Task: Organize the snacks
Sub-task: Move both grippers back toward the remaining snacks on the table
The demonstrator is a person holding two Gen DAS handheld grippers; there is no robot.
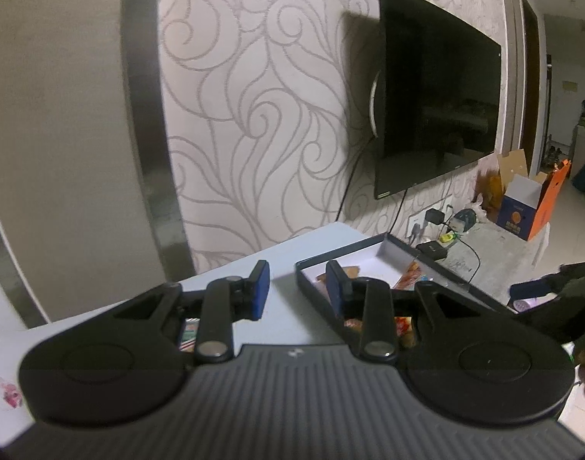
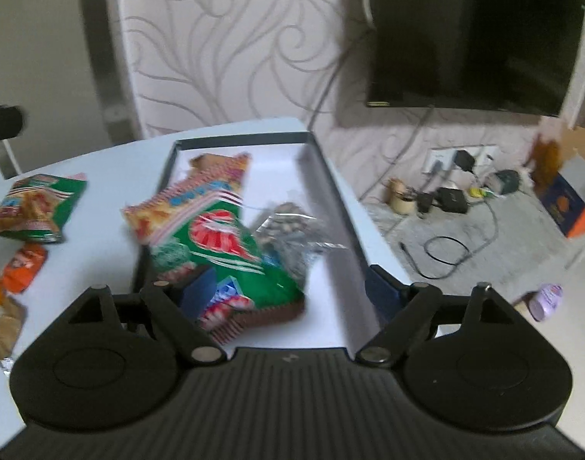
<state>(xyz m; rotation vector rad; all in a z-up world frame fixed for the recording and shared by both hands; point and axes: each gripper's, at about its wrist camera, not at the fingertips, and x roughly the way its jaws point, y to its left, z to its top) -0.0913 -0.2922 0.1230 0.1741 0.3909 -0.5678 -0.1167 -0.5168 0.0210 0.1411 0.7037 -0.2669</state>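
Note:
A black box with a white inside stands on the pale table. In it lie a green and red snack bag, a red and yellow bag and a silver packet. My right gripper is open over the box's near end, with nothing between its blue pads. My left gripper is open and empty above the table, left of the box. On the table left of the box lie a green bag and an orange packet.
More small packets lie at the table's left edge. A black TV hangs on the patterned wall. Cables, chargers and cardboard boxes are on the floor to the right. A purple slipper lies near the table.

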